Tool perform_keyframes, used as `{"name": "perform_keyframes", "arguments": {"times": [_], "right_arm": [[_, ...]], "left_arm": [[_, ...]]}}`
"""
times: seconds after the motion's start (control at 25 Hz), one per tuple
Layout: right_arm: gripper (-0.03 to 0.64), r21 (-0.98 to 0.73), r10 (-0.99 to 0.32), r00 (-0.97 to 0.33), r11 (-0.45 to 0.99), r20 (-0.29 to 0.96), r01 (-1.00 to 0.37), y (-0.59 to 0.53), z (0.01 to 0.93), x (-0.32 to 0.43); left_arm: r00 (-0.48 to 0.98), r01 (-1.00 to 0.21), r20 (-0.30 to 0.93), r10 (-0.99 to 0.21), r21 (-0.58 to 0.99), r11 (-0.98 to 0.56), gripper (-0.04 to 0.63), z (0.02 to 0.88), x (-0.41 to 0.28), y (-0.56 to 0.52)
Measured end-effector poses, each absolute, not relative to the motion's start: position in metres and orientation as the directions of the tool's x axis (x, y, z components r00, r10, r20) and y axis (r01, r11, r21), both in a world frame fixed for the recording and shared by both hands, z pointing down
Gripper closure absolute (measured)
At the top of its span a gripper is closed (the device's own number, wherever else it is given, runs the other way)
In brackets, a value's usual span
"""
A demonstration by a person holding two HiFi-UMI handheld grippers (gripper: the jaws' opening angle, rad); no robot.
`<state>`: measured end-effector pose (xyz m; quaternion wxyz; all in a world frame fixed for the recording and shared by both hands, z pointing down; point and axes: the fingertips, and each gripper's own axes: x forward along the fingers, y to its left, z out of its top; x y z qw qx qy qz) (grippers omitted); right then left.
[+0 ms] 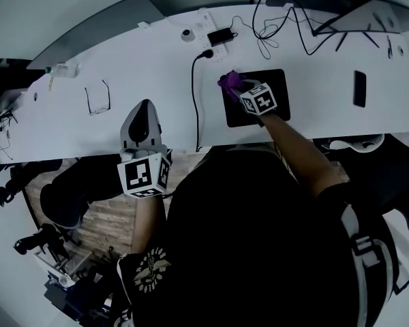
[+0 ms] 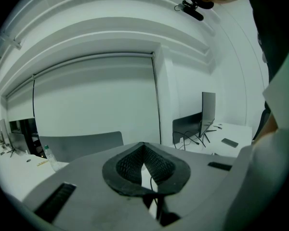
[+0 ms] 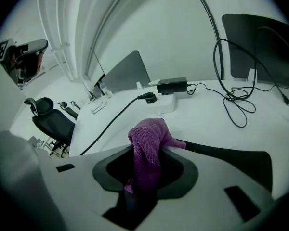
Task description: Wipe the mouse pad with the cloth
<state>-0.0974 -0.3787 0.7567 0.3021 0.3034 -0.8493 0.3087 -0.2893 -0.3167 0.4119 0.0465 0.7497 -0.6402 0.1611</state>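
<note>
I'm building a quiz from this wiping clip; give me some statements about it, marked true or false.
1. The right gripper grips the purple cloth. True.
2. The cloth is at the mouse pad's left end. True.
3. The left gripper holds a second cloth. False: its jaws are together, empty.
4. The eyeglasses lie on the mouse pad. False: they lie on the bare desk, well left of it.

The cloth [image 1: 228,82] and right gripper [image 1: 240,89] hide the left part of the mouse pad [image 1: 276,90]. Beyond it, a monitor [image 3: 260,44] is cut off.
</note>
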Motion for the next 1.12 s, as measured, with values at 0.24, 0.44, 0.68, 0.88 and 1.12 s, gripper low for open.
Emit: {"name": "perform_keyframes", "arguments": {"times": [0.24, 0.44, 0.68, 0.88, 1.12], "right_arm": [[0.499, -0.320, -0.373, -0.590, 0.576, 0.716, -0.752, -0.383, 0.757, -0.054], [0.499, -0.313, -0.408, -0.560, 0.529, 0.721, -0.789, -0.382, 0.759, -0.012], [0.499, -0.285, -0.453, -0.506, 0.470, 0.734, -0.835, -0.386, 0.759, 0.040], [0.499, -0.284, -0.478, -0.464, 0.402, 0.746, -0.871, -0.384, 0.765, 0.083], [0.499, -0.323, -0.505, -0.481, 0.371, 0.717, -0.871, -0.378, 0.757, 0.104]], "left_arm": [[0.142, -0.972, 0.287, -0.947, -0.140, -0.188, 0.594, 0.407, -0.271, -0.314], [0.153, -0.970, 0.283, -0.947, -0.139, -0.198, 0.594, 0.405, -0.254, -0.308], [0.160, -0.970, 0.272, -0.949, -0.137, -0.203, 0.594, 0.401, -0.236, -0.299], [0.164, -0.970, 0.269, -0.949, -0.130, -0.205, 0.594, 0.402, -0.222, -0.287], [0.173, -0.970, 0.252, -0.952, -0.126, -0.210, 0.593, 0.398, -0.207, -0.272]]}}
